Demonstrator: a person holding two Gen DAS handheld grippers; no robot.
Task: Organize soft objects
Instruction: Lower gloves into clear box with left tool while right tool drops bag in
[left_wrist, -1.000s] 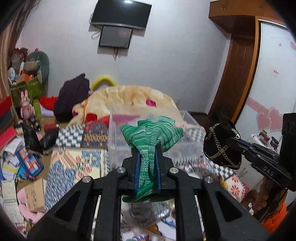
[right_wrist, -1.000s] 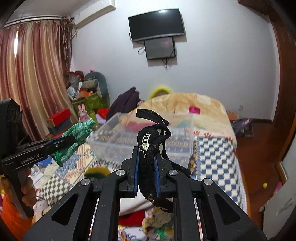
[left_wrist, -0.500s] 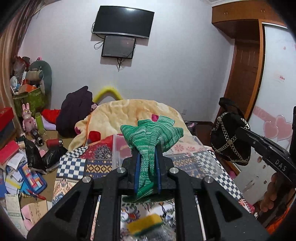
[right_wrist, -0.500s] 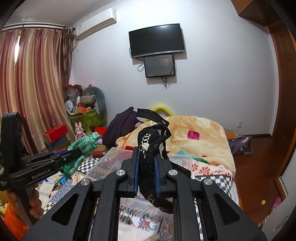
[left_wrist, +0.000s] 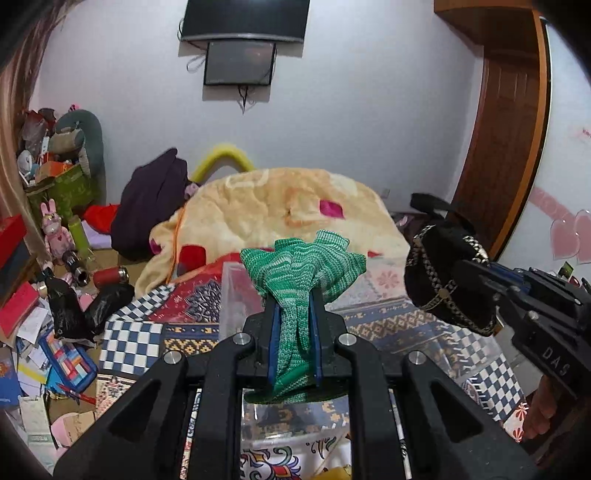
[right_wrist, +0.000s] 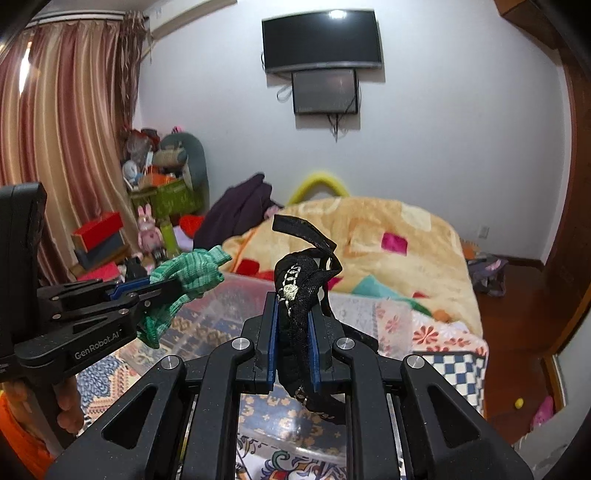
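Observation:
My left gripper (left_wrist: 294, 314) is shut on a green knitted cloth (left_wrist: 303, 273), held in the air above a clear plastic bin (left_wrist: 231, 295) on the patterned bed cover. My right gripper (right_wrist: 291, 306) is shut on a black fabric item with gold-white trim and a strap (right_wrist: 299, 280). In the left wrist view the right gripper (left_wrist: 476, 280) and black item (left_wrist: 443, 280) hang to the right, at about the same height. In the right wrist view the left gripper (right_wrist: 166, 286) with the green cloth (right_wrist: 188, 275) is on the left, over the bin (right_wrist: 229, 306).
A yellow-orange blanket (left_wrist: 295, 206) is piled on the bed behind the bin. A dark purple garment (left_wrist: 151, 199) lies at the bed's far left. Boxes, toys and papers (left_wrist: 44, 295) clutter the floor at left. A wardrobe (left_wrist: 517, 129) stands at right.
Both views first tilted up, then back down toward the bed. Both grippers kept their cloths and stayed side by side over the bin.

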